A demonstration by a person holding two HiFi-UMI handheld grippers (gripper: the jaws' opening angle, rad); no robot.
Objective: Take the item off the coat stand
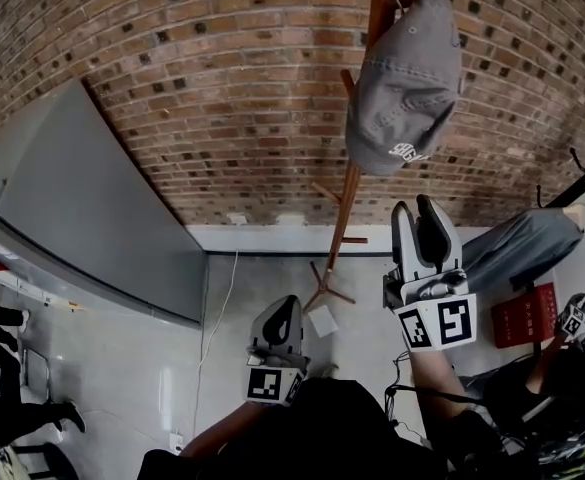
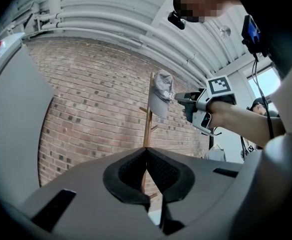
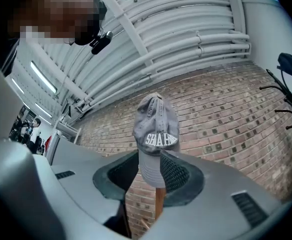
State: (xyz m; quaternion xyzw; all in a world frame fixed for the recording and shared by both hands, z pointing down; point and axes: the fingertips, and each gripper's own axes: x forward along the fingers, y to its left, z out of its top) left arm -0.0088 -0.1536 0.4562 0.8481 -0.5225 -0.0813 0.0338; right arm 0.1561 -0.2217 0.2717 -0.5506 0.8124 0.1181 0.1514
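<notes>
Holds the right gripper (image 1: 415, 206) raised toward a grey cotton baseball cap (image 1: 404, 78) with white stitched lettering on its front. Shows its fingers (image 3: 178, 171) spread, with the cap's brim hanging down between them in the right gripper view; gives no clear sign of the pads pressing on the cloth. Puts the fingertips just below the brim in the head view. Catches the same gripper from the side in the left gripper view, fingertips at the cap's lower edge. Finds the cap hung at the top of a slim brown wooden coat stand (image 1: 344, 218), brim pointing down. Sets the stand close to a red-brown brick wall (image 1: 222, 88), its feet on a pale floor (image 1: 132, 368), near a large grey slanted panel (image 1: 92, 198). Holds the left gripper (image 1: 287, 303) lower and well apart from the cap, aimed at the stand's pole. Shows its fingers pressed together at the tips, nothing between them.
</notes>
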